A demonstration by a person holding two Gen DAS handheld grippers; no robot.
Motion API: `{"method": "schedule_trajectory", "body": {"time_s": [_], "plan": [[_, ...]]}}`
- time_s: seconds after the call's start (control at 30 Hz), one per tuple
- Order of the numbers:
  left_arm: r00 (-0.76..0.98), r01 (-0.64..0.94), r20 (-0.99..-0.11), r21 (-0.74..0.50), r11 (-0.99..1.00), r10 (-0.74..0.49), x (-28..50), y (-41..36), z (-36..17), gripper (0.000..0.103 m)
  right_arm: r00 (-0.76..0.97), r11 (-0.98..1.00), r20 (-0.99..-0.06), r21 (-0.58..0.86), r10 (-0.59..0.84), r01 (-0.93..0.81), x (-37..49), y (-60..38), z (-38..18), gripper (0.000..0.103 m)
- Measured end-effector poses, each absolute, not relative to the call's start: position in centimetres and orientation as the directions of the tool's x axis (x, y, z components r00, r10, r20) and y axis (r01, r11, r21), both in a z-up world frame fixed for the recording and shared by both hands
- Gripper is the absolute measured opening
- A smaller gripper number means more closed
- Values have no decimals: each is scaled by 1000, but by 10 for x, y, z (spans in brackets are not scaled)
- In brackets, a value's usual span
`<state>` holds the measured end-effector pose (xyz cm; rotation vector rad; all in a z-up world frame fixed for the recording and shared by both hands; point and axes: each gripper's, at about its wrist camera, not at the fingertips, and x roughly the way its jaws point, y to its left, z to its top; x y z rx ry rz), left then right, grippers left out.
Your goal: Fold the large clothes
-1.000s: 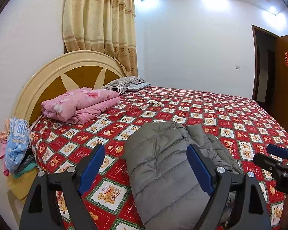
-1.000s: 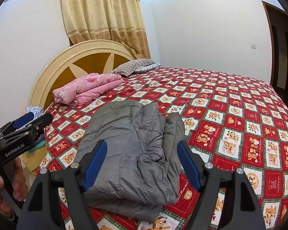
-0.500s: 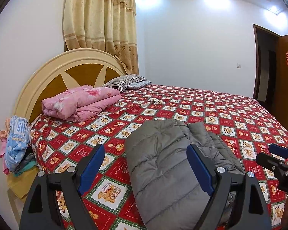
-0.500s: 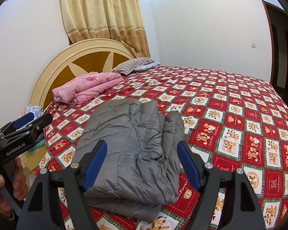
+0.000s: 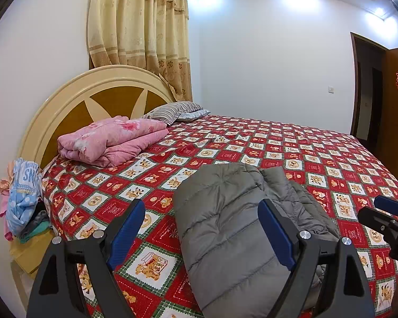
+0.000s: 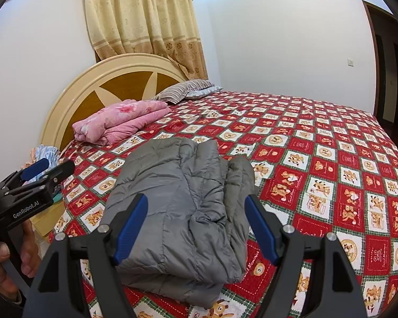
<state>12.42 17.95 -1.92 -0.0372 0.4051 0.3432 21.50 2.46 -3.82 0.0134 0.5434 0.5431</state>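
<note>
A grey puffer jacket [image 5: 225, 228] [image 6: 183, 198] lies folded into a thick bundle near the front edge of the bed. My left gripper [image 5: 201, 209] hovers over its left side, jaws wide apart, nothing between the blue pads. My right gripper [image 6: 196, 204] hangs above the bundle's near end, also open and empty. Each gripper shows in the other's view: the right gripper [image 5: 384, 212] at the right edge, the left gripper [image 6: 39, 175] at the left edge, held by a hand [image 6: 2, 262].
The bed [image 5: 318, 159] carries a red checked cover with bear prints. A folded pink quilt [image 5: 111, 140] and a striped pillow [image 5: 172, 111] lie by the cream headboard [image 5: 92, 98]. Loose clothes [image 5: 24, 193] pile on a stand at the left. A door [image 5: 396, 122] stands open at right.
</note>
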Motion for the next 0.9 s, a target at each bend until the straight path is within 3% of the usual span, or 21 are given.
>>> {"method": "schedule_trajectory", "body": {"time_s": [0.57,0.67,0.9], "plan": [[855,-345,-404,28,938,327,125,183,-23,87,721,858,-482,153,497,-490,213,23,-37,78],[846,-353,-424,8,936,323,125,189,-26,94,723,857,-477,150,499,-493,212,25,-35,78],[836,-342,-457,0,940,304,130,191,-31,94,724,855,-473,148,502,-496,210,28,-33,78]]}}
